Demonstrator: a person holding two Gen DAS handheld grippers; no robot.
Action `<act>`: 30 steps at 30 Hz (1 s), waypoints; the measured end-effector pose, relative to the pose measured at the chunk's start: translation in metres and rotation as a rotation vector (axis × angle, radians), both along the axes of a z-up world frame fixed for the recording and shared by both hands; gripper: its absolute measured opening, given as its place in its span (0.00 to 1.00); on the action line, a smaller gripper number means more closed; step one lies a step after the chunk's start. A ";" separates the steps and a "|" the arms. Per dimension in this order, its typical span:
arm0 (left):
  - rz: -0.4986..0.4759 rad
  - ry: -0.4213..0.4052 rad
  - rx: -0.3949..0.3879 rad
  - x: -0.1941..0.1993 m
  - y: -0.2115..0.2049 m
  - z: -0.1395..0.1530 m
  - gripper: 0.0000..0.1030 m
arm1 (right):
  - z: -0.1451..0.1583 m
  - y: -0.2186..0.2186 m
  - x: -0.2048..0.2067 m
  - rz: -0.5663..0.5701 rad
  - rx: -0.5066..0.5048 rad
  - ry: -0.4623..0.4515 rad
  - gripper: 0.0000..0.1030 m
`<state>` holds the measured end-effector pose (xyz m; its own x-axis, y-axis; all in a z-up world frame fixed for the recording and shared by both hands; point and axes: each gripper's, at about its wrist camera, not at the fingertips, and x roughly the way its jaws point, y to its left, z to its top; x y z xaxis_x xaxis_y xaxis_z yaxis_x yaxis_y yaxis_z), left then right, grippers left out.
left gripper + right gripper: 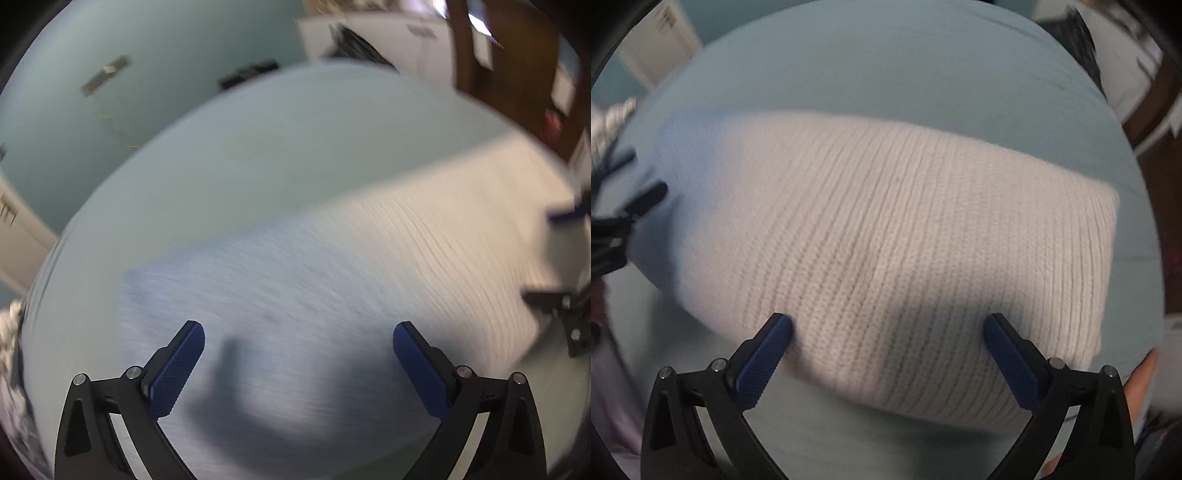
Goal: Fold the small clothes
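A white ribbed knit garment (886, 240) lies flat on a round table covered in pale blue cloth (886, 66). In the left wrist view the same garment (332, 277) fills the lower right, blurred by motion. My left gripper (297, 354) is open and empty, hovering just above the garment's left part. My right gripper (888, 350) is open and empty over the garment's near edge. The right gripper shows at the right edge of the left wrist view (569, 317); the left gripper shows at the left edge of the right wrist view (624, 218).
The table's far rim (258, 85) curves across the left wrist view, with a teal floor (110, 122) beyond. A brown wooden piece of furniture (517, 66) stands at the upper right. A patterned cloth (11, 332) lies at the table's left edge.
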<state>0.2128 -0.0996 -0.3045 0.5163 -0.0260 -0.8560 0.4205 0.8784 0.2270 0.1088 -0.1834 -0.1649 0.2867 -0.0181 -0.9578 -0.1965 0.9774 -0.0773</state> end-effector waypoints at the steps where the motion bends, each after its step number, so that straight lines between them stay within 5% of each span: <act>1: 0.024 0.014 0.024 0.000 -0.002 -0.013 1.00 | -0.002 0.004 -0.007 0.019 -0.021 -0.065 0.99; 5: 0.060 0.040 -0.100 0.004 0.014 -0.025 1.00 | -0.010 0.015 -0.017 0.034 -0.095 -0.128 0.99; 10: 0.091 0.068 -0.114 0.006 0.044 -0.008 1.00 | 0.010 -0.006 -0.004 0.000 0.018 -0.002 0.99; 15: 0.099 0.217 -0.096 -0.038 0.083 0.012 1.00 | 0.033 -0.072 -0.018 -0.243 0.324 0.144 0.99; 20: 0.194 0.209 -0.153 -0.080 0.152 0.019 1.00 | 0.003 -0.153 -0.059 -0.634 0.625 0.368 0.99; 25: 0.340 0.321 -0.250 -0.060 0.197 0.006 1.00 | -0.036 -0.198 -0.074 -0.945 1.031 0.385 0.99; 30: 0.448 0.381 -0.354 -0.059 0.229 -0.003 1.00 | -0.038 -0.192 -0.045 -0.884 0.984 0.277 0.93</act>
<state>0.1537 0.1290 -0.3076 0.2068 -0.1918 -0.9594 -0.0073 0.9803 -0.1976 0.0639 -0.3757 -0.2026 0.3331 0.6269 -0.7043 0.6274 0.4102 0.6619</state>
